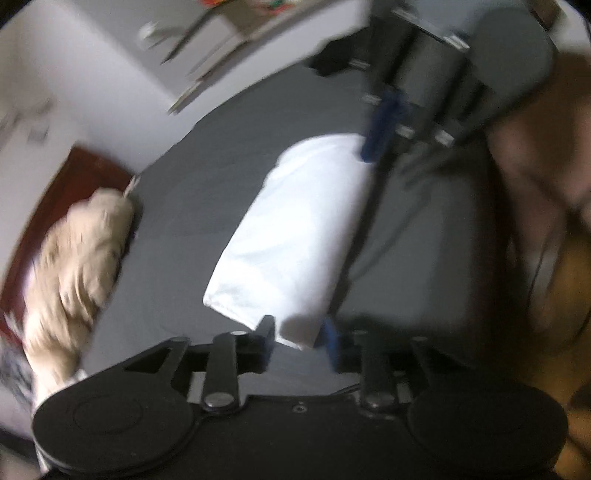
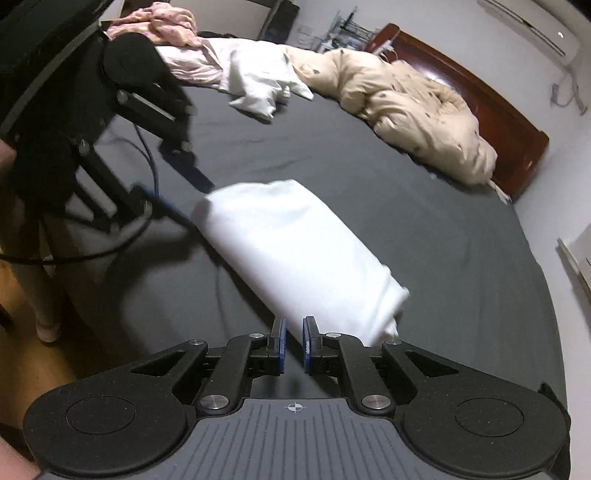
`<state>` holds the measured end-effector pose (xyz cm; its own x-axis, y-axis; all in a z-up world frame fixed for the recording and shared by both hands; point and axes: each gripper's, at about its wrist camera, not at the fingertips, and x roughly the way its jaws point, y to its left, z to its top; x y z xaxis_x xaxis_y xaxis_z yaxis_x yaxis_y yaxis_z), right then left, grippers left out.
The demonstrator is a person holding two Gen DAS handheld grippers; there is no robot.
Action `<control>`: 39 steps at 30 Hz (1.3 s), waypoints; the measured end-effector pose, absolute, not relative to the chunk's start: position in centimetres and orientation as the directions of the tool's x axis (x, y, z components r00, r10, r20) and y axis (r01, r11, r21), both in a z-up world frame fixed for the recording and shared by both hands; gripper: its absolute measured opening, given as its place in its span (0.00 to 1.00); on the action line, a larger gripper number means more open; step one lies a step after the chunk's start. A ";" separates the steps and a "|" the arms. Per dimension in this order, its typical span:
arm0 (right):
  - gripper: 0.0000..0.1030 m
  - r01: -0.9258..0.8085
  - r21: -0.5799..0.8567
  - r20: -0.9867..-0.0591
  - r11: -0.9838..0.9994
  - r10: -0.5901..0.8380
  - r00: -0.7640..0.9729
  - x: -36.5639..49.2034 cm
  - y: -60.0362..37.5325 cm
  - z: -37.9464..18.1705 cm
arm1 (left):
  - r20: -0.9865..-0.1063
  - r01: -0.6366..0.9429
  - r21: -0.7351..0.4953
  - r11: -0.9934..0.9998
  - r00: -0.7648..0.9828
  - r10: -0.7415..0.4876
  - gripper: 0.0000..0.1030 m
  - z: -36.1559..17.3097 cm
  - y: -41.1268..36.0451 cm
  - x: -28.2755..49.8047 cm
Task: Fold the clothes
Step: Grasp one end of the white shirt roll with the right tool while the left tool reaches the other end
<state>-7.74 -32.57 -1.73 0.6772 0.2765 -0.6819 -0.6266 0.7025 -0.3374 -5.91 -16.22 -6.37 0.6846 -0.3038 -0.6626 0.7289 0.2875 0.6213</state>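
Observation:
A folded white garment (image 1: 295,229) lies as a long bundle on the dark grey bed sheet (image 1: 192,206). My left gripper (image 1: 299,336) is open, its fingers on either side of the garment's near end. The right gripper (image 1: 380,129) shows at the garment's far end. In the right wrist view the white garment (image 2: 295,258) stretches away from my right gripper (image 2: 294,336), whose blue-padded fingers stand a narrow gap apart with the cloth's near end right at the tips. The left gripper (image 2: 173,206) reaches the garment's far end. The left view is motion-blurred.
A beige duvet (image 2: 413,110) is heaped by the dark red headboard (image 2: 480,96). White (image 2: 258,85) and pink clothes (image 2: 173,33) lie at the bed's far side. A person's legs (image 2: 40,288) stand at the bed's left edge. A cable (image 2: 110,243) trails from the left gripper.

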 end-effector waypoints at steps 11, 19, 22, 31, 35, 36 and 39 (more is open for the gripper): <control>0.82 -0.583 -0.357 -0.656 0.730 0.248 0.713 -8.6 -31.9 -1.9 | -0.603 0.631 0.776 -0.007 0.739 -0.301 0.32 -10.3 -18.3 -6.7; 0.82 -0.573 -0.563 -0.603 0.595 0.177 0.778 -9.4 -29.9 -4.0 | -0.578 0.582 0.807 -0.102 0.741 -0.341 0.17 -11.1 -18.1 -6.6; 0.82 -0.577 -0.594 -0.591 0.560 0.183 0.786 -8.8 -28.7 -4.9 | -0.579 0.601 0.797 -0.054 0.736 -0.350 0.15 -9.8 -18.1 -5.6; 0.82 -0.479 -0.812 -0.459 0.333 0.141 0.877 -5.5 -24.5 -8.7 | -0.626 0.700 0.705 0.118 0.691 -0.362 0.15 -6.5 -18.2 -2.5; 0.81 -0.436 -0.864 -0.416 0.252 0.131 0.900 -3.9 -24.3 -10.1 | -0.641 0.731 0.653 0.198 0.673 -0.368 0.16 -5.4 -18.0 -1.7; 0.81 -0.430 -0.870 -0.411 0.240 0.128 0.903 -3.5 -24.5 -10.3 | -0.645 0.737 0.643 0.211 0.669 -0.370 0.16 -5.3 -17.9 -1.6; 0.67 -0.470 -0.843 -0.449 0.262 0.136 0.883 -2.0 -25.6 -10.1 | -0.650 0.744 0.627 0.231 0.663 -0.372 0.18 -5.4 -17.9 -1.8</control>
